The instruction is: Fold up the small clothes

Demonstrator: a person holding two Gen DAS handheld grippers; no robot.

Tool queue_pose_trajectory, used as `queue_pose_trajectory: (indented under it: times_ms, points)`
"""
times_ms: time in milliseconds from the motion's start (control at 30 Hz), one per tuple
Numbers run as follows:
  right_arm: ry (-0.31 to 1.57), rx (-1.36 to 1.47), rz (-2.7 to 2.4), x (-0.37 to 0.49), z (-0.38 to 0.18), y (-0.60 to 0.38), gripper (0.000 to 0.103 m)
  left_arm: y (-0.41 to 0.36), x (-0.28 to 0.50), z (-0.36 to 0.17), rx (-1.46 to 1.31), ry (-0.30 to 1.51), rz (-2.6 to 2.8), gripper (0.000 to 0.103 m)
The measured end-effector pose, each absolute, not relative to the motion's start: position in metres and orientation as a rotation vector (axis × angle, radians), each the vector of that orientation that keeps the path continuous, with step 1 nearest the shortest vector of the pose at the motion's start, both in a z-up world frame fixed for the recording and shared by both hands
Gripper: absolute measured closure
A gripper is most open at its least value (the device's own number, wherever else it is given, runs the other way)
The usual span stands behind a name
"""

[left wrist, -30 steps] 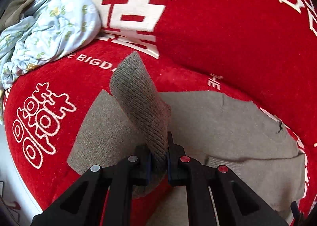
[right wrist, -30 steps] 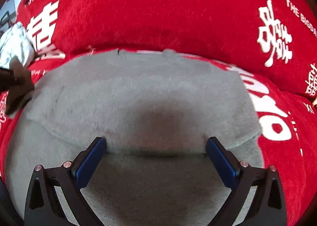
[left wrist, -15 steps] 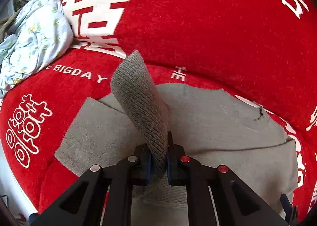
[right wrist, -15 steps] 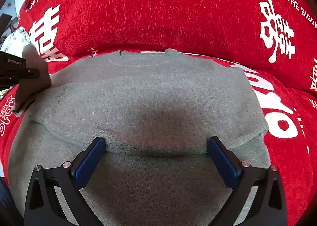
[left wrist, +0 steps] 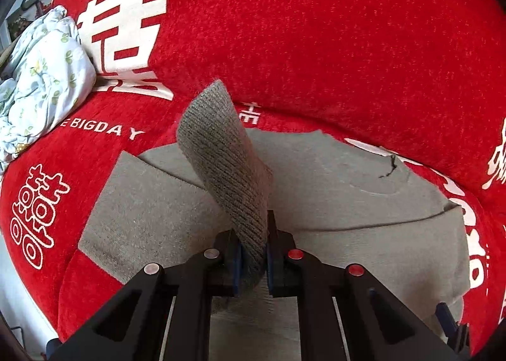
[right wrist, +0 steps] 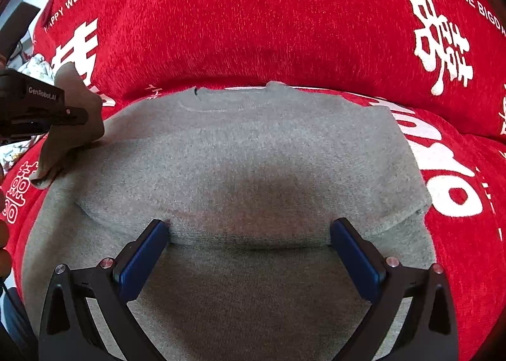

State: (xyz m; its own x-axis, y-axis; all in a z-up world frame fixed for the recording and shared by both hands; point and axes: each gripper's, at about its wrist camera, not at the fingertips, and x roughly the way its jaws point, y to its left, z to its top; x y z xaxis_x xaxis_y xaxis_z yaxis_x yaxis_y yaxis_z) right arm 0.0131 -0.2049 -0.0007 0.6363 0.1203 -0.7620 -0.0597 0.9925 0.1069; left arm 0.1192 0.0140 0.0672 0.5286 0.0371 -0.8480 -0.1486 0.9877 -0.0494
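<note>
On red sofa (right wrist: pixel 284 19): grey sweater (right wrist: pixel 253 165), cuff (left wrist: pixel 221 152) lifted.

The left gripper (left wrist: pixel 253 253), clamped on the ribbed cuff (left wrist: pixel 227 168) of the grey sweater's (right wrist: pixel 253 155) sleeve, carries it further in over the garment's body, so more grey knit and less red cover (left wrist: pixel 316 45) now lies beneath it. In the right wrist view it reaches further in from the left edge. The floral bedding (left wrist: pixel 44 76) sits closer to the left wrist view's left edge.
</note>
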Motion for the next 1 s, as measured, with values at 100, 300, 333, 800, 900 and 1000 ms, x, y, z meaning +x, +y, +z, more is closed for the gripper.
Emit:
queue_pose_trajectory:
  times_ms: [100, 300, 333, 800, 900, 1000]
  points:
    - [0.874, 0.084, 0.107, 0.012, 0.0, -0.207, 0.0, 0.007, 0.119, 0.07, -0.107, 0.999, 0.107, 0.091]
    - [0.866, 0.108, 0.109, 0.001, 0.009, -0.216, 0.0, -0.013, 0.12, 0.074, -0.084, 1.005, 0.073, 0.091]
    - [0.858, 0.097, 0.106, -0.003, 0.01, -0.217, 0.0, -0.015, 0.12, 0.074, -0.078, 1.005, 0.072, 0.091]
    - [0.853, 0.059, 0.081, -0.029, 0.003, -0.242, 0.0, -0.061, 0.12, 0.083, -0.022, 1.007, 0.029, 0.091]
    - [0.862, 0.093, 0.082, -0.027, 0.0, -0.247, 0.0, -0.074, 0.118, 0.085, -0.008, 1.003, 0.012, 0.091]
    - [0.856, 0.123, 0.088, -0.028, 0.0, -0.251, 0.0, -0.083, 0.117, 0.088, -0.003, 1.002, 0.001, 0.091]
